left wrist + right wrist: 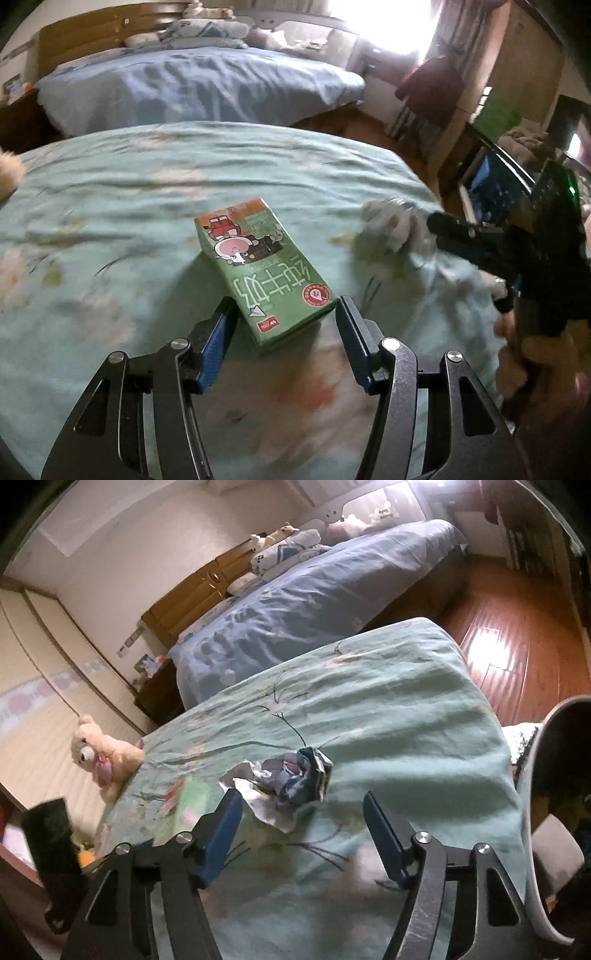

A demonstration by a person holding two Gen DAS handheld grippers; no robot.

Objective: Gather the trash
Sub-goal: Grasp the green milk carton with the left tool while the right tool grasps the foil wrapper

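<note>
A green milk carton with cartoon print lies flat on the pale green bedsheet. My left gripper is open, and its blue pads straddle the carton's near end, close to both sides. To the right of the carton sits a crumpled paper wad, with the right gripper's black fingers just beside it. In the right wrist view the same wad lies just ahead of my open right gripper. Its left fingertip overlaps the wad's near edge; the right one stands well clear.
A second bed with a blue cover stands beyond this one. A cream teddy bear sits at the bed's left edge. Wooden floor lies to the right, and a white curved chair edge is near the right gripper.
</note>
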